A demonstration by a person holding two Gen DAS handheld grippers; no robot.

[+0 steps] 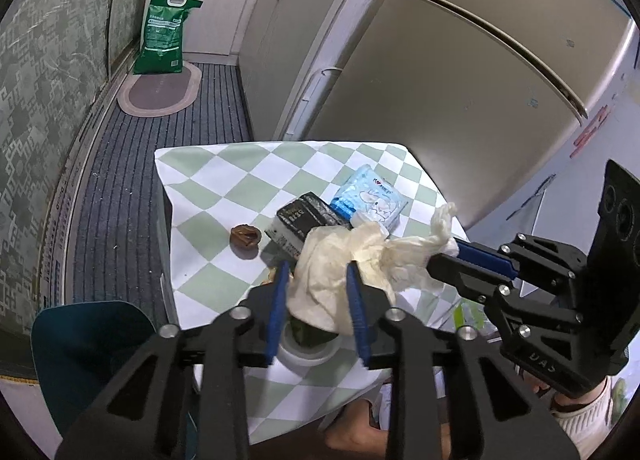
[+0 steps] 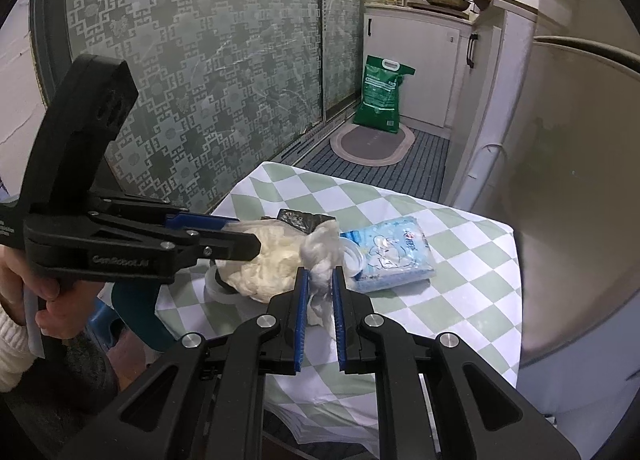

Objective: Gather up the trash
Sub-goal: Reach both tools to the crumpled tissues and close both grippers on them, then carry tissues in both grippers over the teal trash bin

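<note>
Two claws on one crumpled cream plastic bag [image 1: 340,260] above checkered tabletop [image 1: 208,179]. My left claw [image 1: 316,272] narrow, pads pinching bag's bulging body over white cup [image 1: 304,352]. My right claw [image 2: 320,280] nearly closed, clamping bag's twisted white neck. Behind bag on tabletop: black packet [image 1: 300,215], blue-white tissue pack [image 2: 392,256], brown scrap [image 1: 245,238] to its left.

Two tools [image 1: 316,280] [image 2: 318,280] are seen. On the counter [image 1: 224,187], one cream bag [image 1: 332,264], one blue packet [image 1: 370,199], one black carton [image 1: 304,215] and one brown shell [image 1: 245,238] are counted.
</note>
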